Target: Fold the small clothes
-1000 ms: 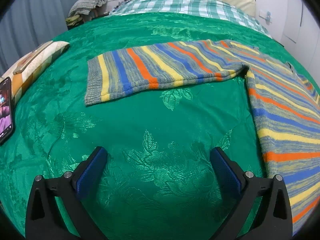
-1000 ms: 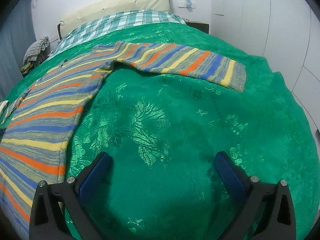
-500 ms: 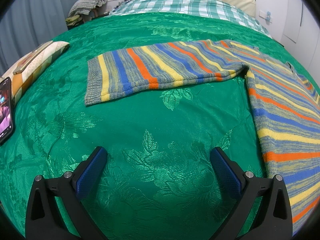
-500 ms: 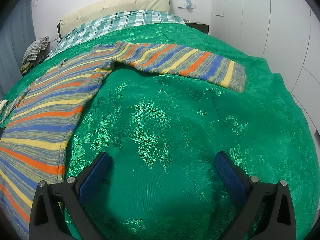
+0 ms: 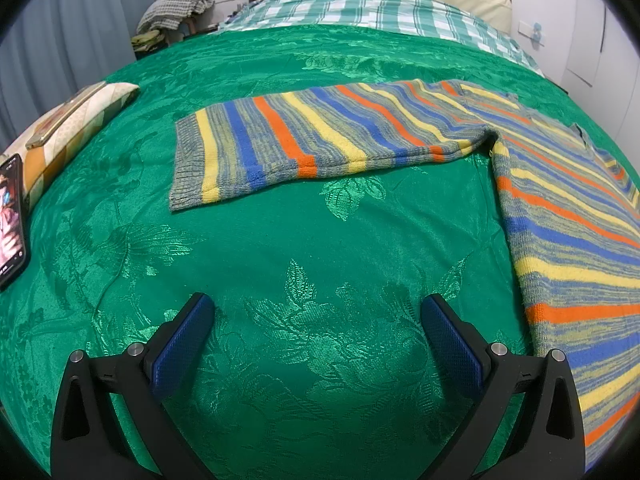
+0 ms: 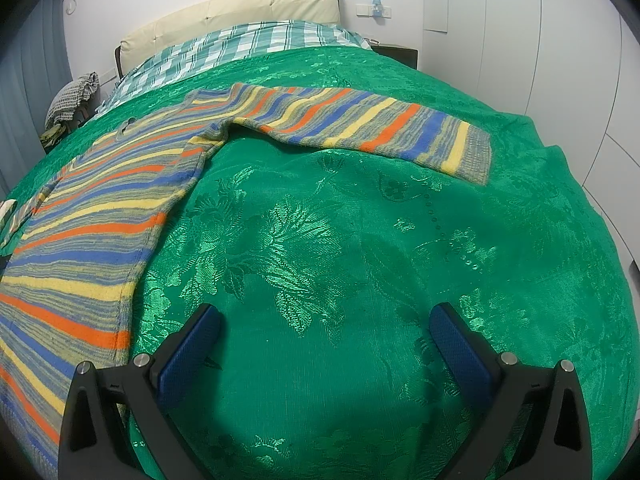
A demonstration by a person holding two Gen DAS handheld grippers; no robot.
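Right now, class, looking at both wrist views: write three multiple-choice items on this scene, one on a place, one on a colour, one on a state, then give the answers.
1. Where does the phone lie?
A. on the sweater
B. at the bedspread's left edge
C. on the headboard

2. What colour is the bedspread?
A. green
B. red
C. white

3. How does the striped sweater lie?
A. folded in half
B. rolled up
C. spread flat, sleeves out

Answers: 1 B, it lies beside the patterned cushion; 2 A, green floral weave; 3 C, each view shows a sleeve stretched out sideways.
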